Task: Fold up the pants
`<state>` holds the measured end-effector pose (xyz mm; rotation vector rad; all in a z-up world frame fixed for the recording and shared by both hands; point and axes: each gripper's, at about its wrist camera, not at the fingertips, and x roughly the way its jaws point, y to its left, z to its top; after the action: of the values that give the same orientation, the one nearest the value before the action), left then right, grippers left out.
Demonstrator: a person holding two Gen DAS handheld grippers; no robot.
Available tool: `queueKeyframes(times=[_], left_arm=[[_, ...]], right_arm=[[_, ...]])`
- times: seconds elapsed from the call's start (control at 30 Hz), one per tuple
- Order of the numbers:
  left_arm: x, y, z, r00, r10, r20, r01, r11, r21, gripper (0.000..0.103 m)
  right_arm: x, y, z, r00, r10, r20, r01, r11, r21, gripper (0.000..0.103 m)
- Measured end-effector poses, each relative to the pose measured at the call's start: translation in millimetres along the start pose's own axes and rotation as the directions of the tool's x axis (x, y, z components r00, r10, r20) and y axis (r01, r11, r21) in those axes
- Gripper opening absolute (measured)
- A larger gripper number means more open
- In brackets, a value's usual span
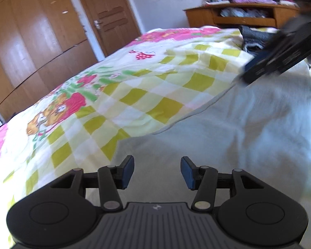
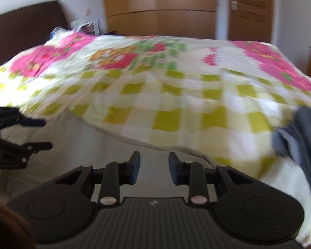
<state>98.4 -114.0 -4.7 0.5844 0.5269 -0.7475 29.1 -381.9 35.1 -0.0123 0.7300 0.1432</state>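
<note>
A pair of pale grey-white pants (image 1: 228, 128) lies spread on the bed in front of my left gripper (image 1: 157, 171), which is open and empty just above the cloth. The same pants show in the right wrist view (image 2: 89, 145). My right gripper (image 2: 154, 167) is open and empty over their far edge. The right gripper also shows blurred at the upper right of the left wrist view (image 1: 280, 58). The left gripper shows at the left edge of the right wrist view (image 2: 37, 133), open.
The bed carries a checked yellow-green and pink floral sheet (image 1: 118, 87). A dark grey-blue garment (image 1: 253, 38) lies at the far end, also at the right of the right wrist view (image 2: 304, 141). Wooden wardrobe (image 1: 27, 41), door (image 1: 107, 14) and a shelf unit (image 1: 244, 14) stand beyond.
</note>
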Motion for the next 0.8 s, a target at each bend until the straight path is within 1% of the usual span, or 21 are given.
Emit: queueKeyframes(times=[0.07, 0.13, 0.2, 0.27, 0.3, 0.33, 0.37, 0.4, 0.43, 0.5, 0.57, 0.63, 0.7, 0.73, 0.8], left_arm=[[13, 7, 1, 1.0, -0.014, -0.007, 0.014, 0.999, 0.035, 0.062], [22, 14, 2, 0.999, -0.03, -0.01, 0.031, 0.997, 0.067, 0.062], [27, 20, 3, 0.999, -0.051, -0.012, 0.052, 0.994, 0.092, 0.062], [30, 27, 4, 0.996, -0.083, -0.03, 0.085, 0.992, 0.094, 0.062], [31, 28, 4, 0.996, -0.086, -0.032, 0.089, 0.99, 0.107, 0.061], [31, 27, 3, 0.997, -0.075, -0.032, 0.078, 0.989, 0.129, 0.06], [32, 26, 3, 0.998, -0.057, -0.032, 0.062, 0.987, 0.151, 0.058], [33, 25, 2, 0.998, -0.047, -0.032, 0.051, 0.985, 0.167, 0.053], [33, 25, 1, 0.999, -0.042, -0.032, 0.047, 0.983, 0.178, 0.052], [32, 24, 1, 0.999, -0.037, -0.024, 0.041, 0.982, 0.186, 0.052], [30, 24, 3, 0.999, -0.041, -0.013, 0.043, 0.98, 0.193, 0.052], [27, 24, 6, 0.999, -0.044, 0.005, 0.042, 0.976, 0.213, 0.052], [26, 23, 7, 0.999, -0.052, 0.012, 0.048, 0.967, 0.25, 0.052], [28, 24, 8, 0.998, -0.063, 0.011, 0.058, 0.963, 0.262, 0.052], [32, 24, 10, 0.995, -0.095, -0.004, 0.092, 0.954, 0.285, 0.052]], right_arm=[[35, 17, 17, 0.997, 0.059, -0.059, -0.066, 0.991, -0.117, 0.031], [66, 30, 27, 0.99, 0.099, -0.101, -0.119, 0.969, -0.215, 0.031], [87, 36, 34, 0.981, 0.118, -0.152, -0.157, 0.949, -0.274, 0.031], [101, 40, 37, 0.965, 0.149, -0.216, -0.212, 0.928, -0.307, 0.031], [106, 44, 35, 0.956, 0.157, -0.249, -0.234, 0.917, -0.322, 0.031], [108, 45, 35, 0.951, 0.157, -0.265, -0.245, 0.908, -0.34, 0.031], [108, 47, 34, 0.948, 0.159, -0.274, -0.254, 0.899, -0.357, 0.031], [106, 49, 33, 0.948, 0.161, -0.275, -0.259, 0.891, -0.372, 0.031], [103, 51, 33, 0.949, 0.159, -0.273, -0.259, 0.885, -0.387, 0.031], [96, 55, 31, 0.953, 0.16, -0.256, -0.258, 0.871, -0.417, 0.031], [90, 60, 30, 0.958, 0.179, -0.225, -0.261, 0.868, -0.423, 0.031], [94, 67, 31, 0.949, 0.197, -0.247, -0.291, 0.848, -0.443, 0.031], [105, 75, 30, 0.942, 0.178, -0.286, -0.302, 0.821, -0.484, 0.029], [109, 77, 30, 0.944, 0.167, -0.285, -0.295, 0.815, -0.499, 0.029], [114, 75, 34, 0.942, 0.169, -0.289, -0.298, 0.818, -0.493, 0.028]])
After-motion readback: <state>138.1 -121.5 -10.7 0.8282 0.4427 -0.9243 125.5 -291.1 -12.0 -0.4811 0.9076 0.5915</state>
